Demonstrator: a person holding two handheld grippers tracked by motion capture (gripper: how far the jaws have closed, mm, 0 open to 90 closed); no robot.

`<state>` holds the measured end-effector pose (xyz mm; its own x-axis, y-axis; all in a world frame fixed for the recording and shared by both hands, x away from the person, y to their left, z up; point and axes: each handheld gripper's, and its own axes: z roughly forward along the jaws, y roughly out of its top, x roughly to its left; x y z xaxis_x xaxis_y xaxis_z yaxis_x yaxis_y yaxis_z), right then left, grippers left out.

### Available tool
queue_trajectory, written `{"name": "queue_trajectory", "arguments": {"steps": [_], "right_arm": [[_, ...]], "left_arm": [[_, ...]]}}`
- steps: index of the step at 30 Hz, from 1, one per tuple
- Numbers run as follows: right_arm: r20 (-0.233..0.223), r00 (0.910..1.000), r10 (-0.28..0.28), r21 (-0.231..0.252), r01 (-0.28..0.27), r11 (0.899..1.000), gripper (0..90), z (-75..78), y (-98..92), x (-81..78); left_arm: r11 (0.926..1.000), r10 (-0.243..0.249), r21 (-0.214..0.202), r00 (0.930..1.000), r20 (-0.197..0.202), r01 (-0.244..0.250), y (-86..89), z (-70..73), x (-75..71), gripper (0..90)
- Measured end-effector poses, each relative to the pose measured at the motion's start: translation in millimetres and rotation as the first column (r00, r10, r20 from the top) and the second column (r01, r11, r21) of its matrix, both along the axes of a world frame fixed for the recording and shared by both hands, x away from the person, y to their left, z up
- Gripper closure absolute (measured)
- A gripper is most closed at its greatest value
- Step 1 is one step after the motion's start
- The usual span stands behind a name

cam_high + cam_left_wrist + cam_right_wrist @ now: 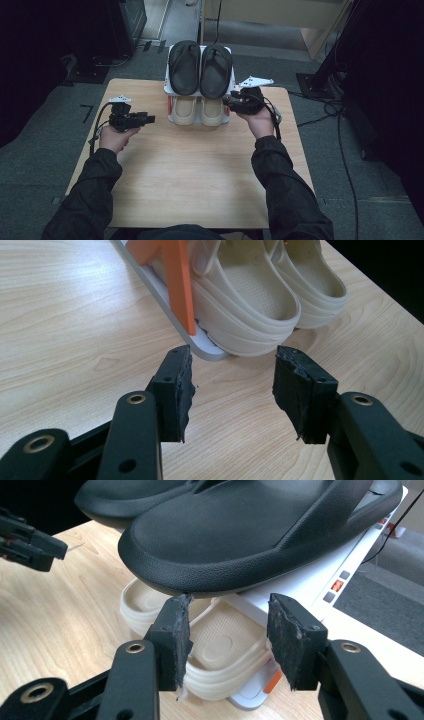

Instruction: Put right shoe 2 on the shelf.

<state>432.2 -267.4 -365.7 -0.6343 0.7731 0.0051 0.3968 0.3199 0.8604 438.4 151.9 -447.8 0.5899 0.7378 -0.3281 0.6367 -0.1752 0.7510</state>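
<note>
The right gripper (231, 102) hovers spread and empty just beside the beige clog (220, 650) on the shoe rack's (170, 87) lower tier, under the black sandal (250, 530). The left gripper (150, 119), also spread and empty, sits apart over the tabletop (190, 175).

black slippers (200, 70): pair, side by side, soles down on the top shelf of the shoe rack (170, 52), heels overhanging its front edge.
cream clogs (198, 110): pair, side by side on the rack's bottom shelf, directly below the black pair, heels outward.
</note>
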Motion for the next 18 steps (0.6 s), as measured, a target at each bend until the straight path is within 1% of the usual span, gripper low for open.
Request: {"name": "queue_trajectory", "arguments": {"steps": [4,5,10,16,18], "right_arm": [[-0.004,1.0,-0.008,0.004,0.008,1.0,53.9,-0.1,3.7,6.3],[0.001,1.0,-0.01,0.005,0.01,1.0,54.0,-0.3,3.6,7.3],[-0.001,0.9999,-0.013,0.019,0.013,1.0,54.2,-2.1,3.5,9.8],[-0.009,0.9999,-0.014,0.031,0.014,0.999,54.1,-0.3,1.0,7.0],[-0.009,0.9999,-0.01,0.027,0.011,1.0,54.1,0.4,0.7,5.8]], "left_arm": [[1.0,-0.003,0.0,1.0,-0.002,0.003,0.4,0.0,0.1,49.8],[1.0,-0.003,0.0,1.0,-0.003,0.003,0.7,0.0,0.1,49.8],[1.0,-0.004,0.0,1.0,-0.008,0.004,0.4,-0.7,0.5,49.7],[1.0,-0.004,0.0,0.9999,-0.013,0.004,0.7,-0.9,0.7,49.1],[1.0,-0.008,0.003,0.9999,-0.013,0.008,1.1,-0.9,0.8,49.1]]}}
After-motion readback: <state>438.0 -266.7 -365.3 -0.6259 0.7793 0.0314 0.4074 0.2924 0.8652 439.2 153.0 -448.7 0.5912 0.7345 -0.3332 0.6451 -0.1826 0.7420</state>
